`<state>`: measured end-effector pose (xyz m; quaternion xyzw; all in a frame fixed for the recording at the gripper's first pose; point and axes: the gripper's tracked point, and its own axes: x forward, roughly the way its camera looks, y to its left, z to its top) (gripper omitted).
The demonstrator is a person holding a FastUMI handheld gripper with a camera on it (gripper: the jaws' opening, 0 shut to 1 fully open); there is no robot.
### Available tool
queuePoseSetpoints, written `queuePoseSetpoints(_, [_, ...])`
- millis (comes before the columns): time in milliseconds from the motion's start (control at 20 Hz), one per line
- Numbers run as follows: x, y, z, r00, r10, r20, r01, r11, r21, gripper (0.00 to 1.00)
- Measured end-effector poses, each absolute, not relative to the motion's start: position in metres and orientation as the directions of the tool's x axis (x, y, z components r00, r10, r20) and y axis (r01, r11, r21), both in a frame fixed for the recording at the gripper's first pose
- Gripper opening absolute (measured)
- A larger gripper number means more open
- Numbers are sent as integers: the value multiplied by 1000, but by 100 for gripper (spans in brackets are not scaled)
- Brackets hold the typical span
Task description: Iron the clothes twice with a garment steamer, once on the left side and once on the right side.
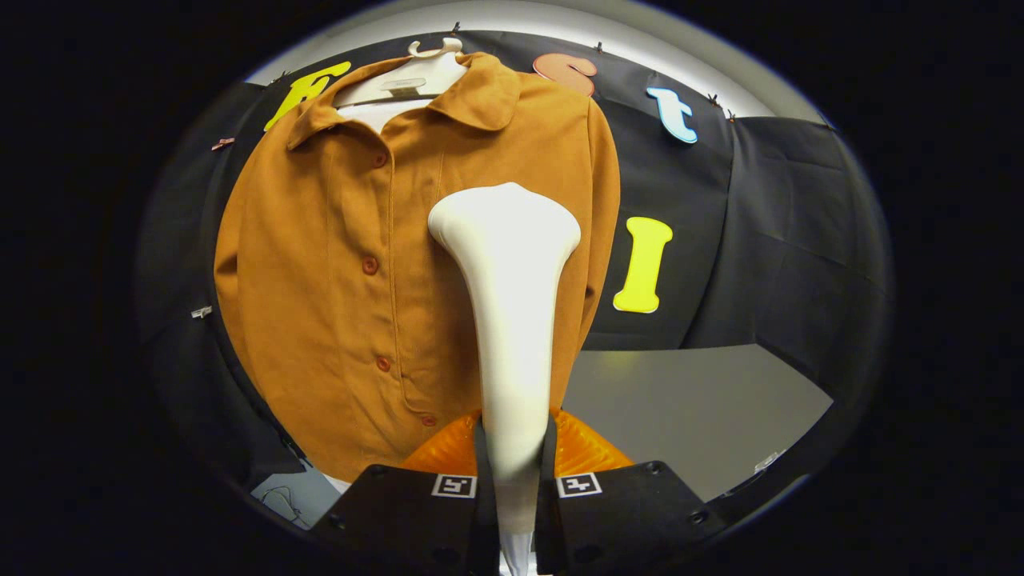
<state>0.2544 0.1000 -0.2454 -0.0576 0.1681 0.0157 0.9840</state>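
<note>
A brown button-up shirt [336, 272] hangs on a white hanger [416, 76] against the booth's black wall. My gripper [516, 456] is shut on the handle of a white garment steamer [508, 264], both fingers pressing its narrow stem. The steamer stands upright between the fingers and widens to a broad head that lies over the shirt's right half, at mid-chest height, right of the button row. I cannot tell whether the head touches the fabric.
A grey table top [688, 408] lies to the right, below the wall cloth. A white printed cloth or paper [292, 496] shows under the shirt's hem, left of the fingers.
</note>
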Motion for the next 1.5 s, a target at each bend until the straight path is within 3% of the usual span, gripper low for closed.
queuePoseSetpoints(1000, [197, 107, -412, 768, -63, -638, 5, 996, -93, 22])
queuePoseSetpoints(1500, [167, 107, -464, 676, -80, -733, 12, 995, -98, 22])
